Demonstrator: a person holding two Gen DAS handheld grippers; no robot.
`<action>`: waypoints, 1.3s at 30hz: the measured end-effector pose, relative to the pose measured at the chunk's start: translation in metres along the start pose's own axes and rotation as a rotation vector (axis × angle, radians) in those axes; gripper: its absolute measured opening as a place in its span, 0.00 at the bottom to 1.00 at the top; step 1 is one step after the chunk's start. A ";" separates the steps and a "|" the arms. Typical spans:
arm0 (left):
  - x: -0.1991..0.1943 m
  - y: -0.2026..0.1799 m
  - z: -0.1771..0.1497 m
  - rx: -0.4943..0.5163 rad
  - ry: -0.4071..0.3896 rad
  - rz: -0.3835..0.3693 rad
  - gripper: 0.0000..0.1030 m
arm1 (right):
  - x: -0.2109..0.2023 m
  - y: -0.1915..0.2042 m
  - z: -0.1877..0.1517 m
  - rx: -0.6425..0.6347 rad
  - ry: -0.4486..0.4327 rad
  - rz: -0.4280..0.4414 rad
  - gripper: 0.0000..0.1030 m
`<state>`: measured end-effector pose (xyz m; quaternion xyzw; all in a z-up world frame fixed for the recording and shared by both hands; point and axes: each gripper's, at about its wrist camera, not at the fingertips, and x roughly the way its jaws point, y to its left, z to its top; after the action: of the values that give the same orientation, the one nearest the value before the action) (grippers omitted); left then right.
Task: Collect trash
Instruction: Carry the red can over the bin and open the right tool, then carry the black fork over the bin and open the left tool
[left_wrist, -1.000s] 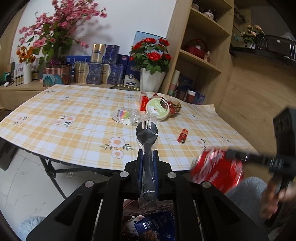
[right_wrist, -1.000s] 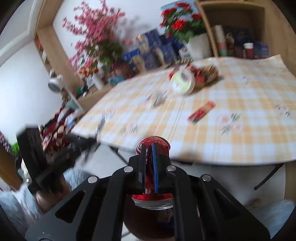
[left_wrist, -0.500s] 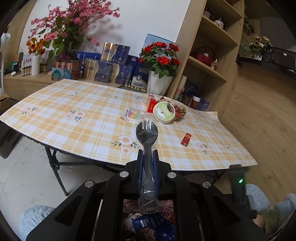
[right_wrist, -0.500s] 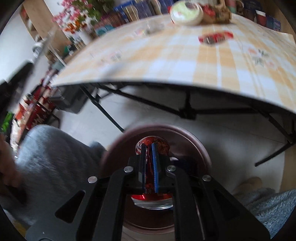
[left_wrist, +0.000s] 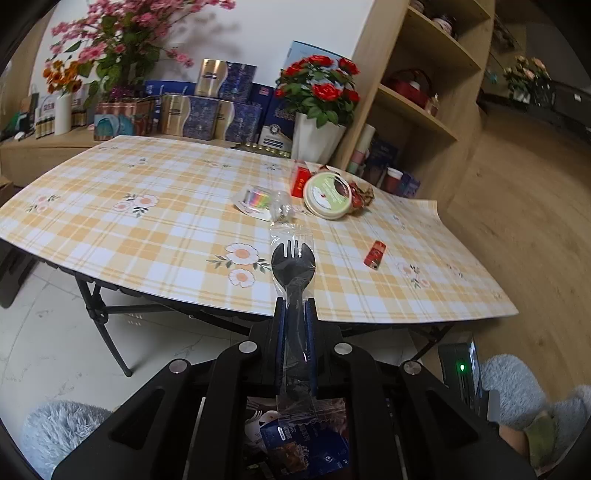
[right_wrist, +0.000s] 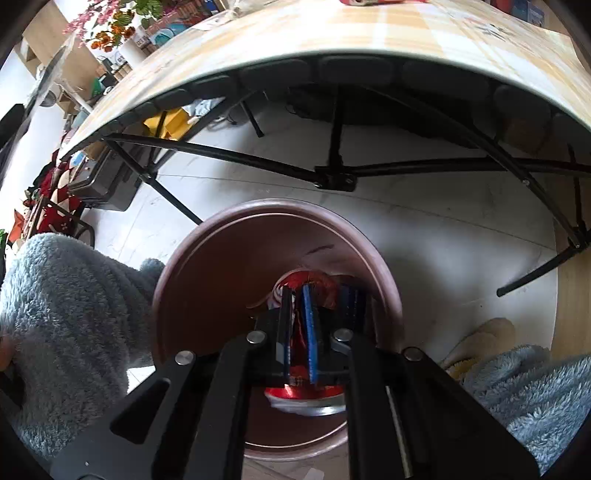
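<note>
Can (right_wrist: 308, 387) sits between the fingers of the right gripper (right_wrist: 299, 332), low inside the brown bin (right_wrist: 207, 280) on the floor by the near edge of the table (left_wrist: 155, 221). A second ago it was above the table edge; now it's down in the bin. Jaws have just been opening, so I judge the drop is under way; can't tell if the pads still press on it. Left gripper (left_wrist: 295, 332) is clamped on one wrapped black spork (left_wrist: 293, 266), waiting above the bin, likely next in. Left on the table, near to far: one small red wrapper (left_wrist: 375, 254), one clear plastic bag (left_wrist: 279, 206), one round lidded cup (left_wrist: 327, 197), one red box (left_wrist: 299, 176). Four pieces to go.
</note>
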<state>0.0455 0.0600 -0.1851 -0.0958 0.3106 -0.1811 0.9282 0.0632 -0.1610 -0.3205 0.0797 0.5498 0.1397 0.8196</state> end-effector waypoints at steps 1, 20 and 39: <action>0.001 -0.002 -0.001 0.008 0.003 0.000 0.10 | -0.001 -0.001 0.000 0.004 -0.005 -0.008 0.25; 0.013 -0.025 -0.010 0.112 0.068 -0.001 0.10 | -0.076 -0.012 0.010 0.039 -0.282 -0.152 0.94; 0.070 -0.080 -0.050 0.374 0.355 -0.093 0.10 | -0.106 -0.056 0.010 0.227 -0.386 -0.264 0.94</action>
<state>0.0448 -0.0445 -0.2396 0.0967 0.4249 -0.2918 0.8514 0.0423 -0.2478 -0.2401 0.1242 0.4011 -0.0489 0.9063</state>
